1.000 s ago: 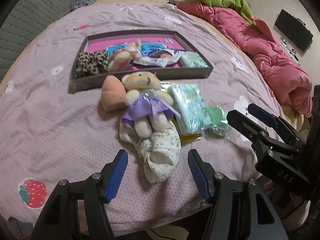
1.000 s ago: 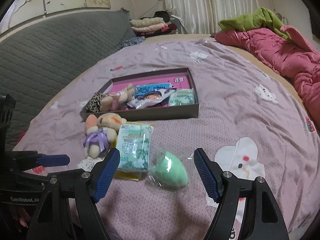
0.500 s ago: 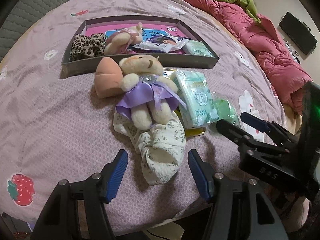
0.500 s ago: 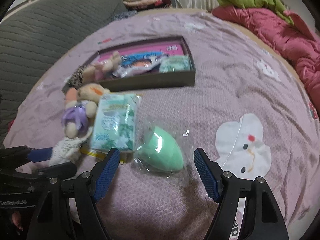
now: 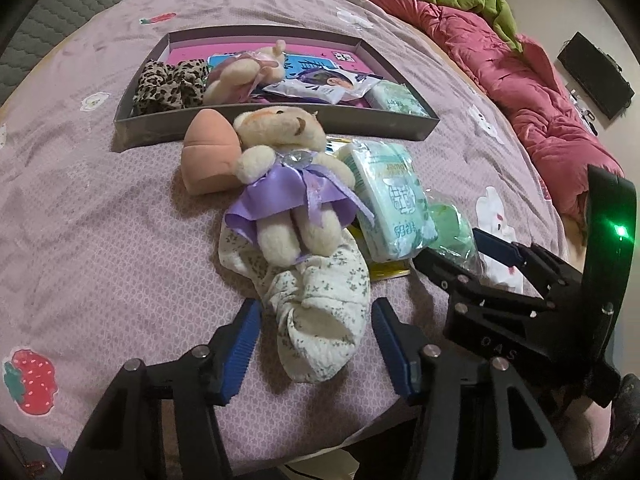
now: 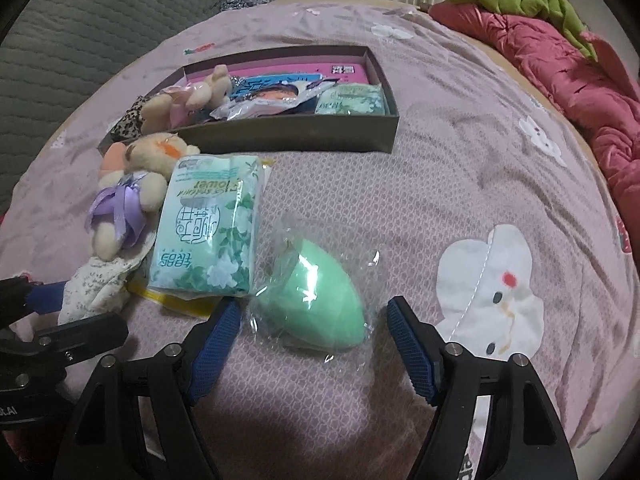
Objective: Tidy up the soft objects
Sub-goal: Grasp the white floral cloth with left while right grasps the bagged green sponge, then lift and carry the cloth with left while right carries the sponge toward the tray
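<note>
- The right gripper has spread jaws, closing around the green egg-shaped sponge in clear wrap on the bed.
- The left gripper closes likewise around the white flowery cloth bundle.

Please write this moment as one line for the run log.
left claw: closing around floral cloth, no contact | right claw: closing around bagged green sponge, no contact | box: partly filled

Dim warm indoor light, soft shadows, strong fisheye bending and dark corners.
</note>
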`<state>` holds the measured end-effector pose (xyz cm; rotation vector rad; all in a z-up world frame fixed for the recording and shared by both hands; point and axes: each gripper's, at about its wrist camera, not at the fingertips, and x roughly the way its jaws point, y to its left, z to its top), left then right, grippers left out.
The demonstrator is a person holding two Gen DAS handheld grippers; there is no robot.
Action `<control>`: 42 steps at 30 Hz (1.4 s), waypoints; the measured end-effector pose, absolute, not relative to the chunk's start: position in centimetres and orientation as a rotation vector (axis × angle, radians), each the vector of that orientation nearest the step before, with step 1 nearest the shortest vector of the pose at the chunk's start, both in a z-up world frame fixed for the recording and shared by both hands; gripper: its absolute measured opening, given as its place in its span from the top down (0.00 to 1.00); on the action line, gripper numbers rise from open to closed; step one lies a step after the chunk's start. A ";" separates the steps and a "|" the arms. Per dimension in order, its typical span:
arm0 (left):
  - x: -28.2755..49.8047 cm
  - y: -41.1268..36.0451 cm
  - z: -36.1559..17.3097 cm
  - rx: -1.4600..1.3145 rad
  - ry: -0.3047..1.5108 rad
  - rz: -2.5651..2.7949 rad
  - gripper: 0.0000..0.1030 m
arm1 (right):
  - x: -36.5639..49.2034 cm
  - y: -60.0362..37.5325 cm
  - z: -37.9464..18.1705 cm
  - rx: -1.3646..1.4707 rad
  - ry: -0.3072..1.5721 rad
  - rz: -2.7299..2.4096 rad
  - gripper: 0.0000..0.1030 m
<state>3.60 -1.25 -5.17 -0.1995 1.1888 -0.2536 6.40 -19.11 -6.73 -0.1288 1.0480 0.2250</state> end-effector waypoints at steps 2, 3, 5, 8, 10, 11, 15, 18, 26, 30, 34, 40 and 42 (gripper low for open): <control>3.7 -1.3 -5.2 -0.206 1.190 -0.260 0.48 | 6.6 -19.0 -6.8 -0.136 1.048 0.230 0.32; 3.7 -1.3 -5.3 -0.210 1.191 -0.261 0.49 | 6.7 -18.9 -6.9 -0.136 1.051 0.240 0.36; 3.8 -1.2 -5.4 -0.225 1.195 -0.266 0.55 | 6.6 -18.6 -7.0 -0.150 1.053 0.246 0.39; 3.8 -1.0 -5.4 -0.241 1.191 -0.270 0.57 | 6.5 -18.3 -7.0 -0.162 1.046 0.261 0.43; 3.8 -0.9 -5.5 -0.248 1.190 -0.275 0.62 | 6.4 -18.3 -6.9 -0.153 1.043 0.277 0.47; 3.8 -0.9 -5.5 -0.246 1.188 -0.274 0.64 | 6.3 -18.3 -6.8 -0.147 1.042 0.284 0.48; 3.7 -0.5 -5.6 -0.269 1.194 -0.277 0.75 | 5.9 -18.3 -6.2 -0.120 1.024 0.318 0.50; 3.6 -0.1 -5.5 -0.291 1.190 -0.286 0.81 | 5.7 -18.7 -5.8 -0.070 1.020 0.345 0.50; 3.0 0.2 -4.0 -0.305 1.158 -0.321 0.85 | 5.2 -19.5 -5.3 0.058 1.016 0.413 0.50; 2.9 -0.1 -3.2 -0.307 1.141 -0.348 0.85 | 4.8 -19.7 -4.5 0.065 0.969 0.403 0.50; 2.7 -0.3 -2.4 -0.304 1.120 -0.367 0.85 | 4.5 -19.9 -3.8 0.069 0.921 0.398 0.50; 2.3 -0.5 -0.9 -0.287 1.073 -0.378 0.85 | 4.1 -19.7 -2.7 0.061 0.853 0.410 0.50; 2.2 -0.6 -0.5 -0.289 1.061 -0.385 0.85 | 4.2 -19.7 -2.6 0.074 0.846 0.416 0.50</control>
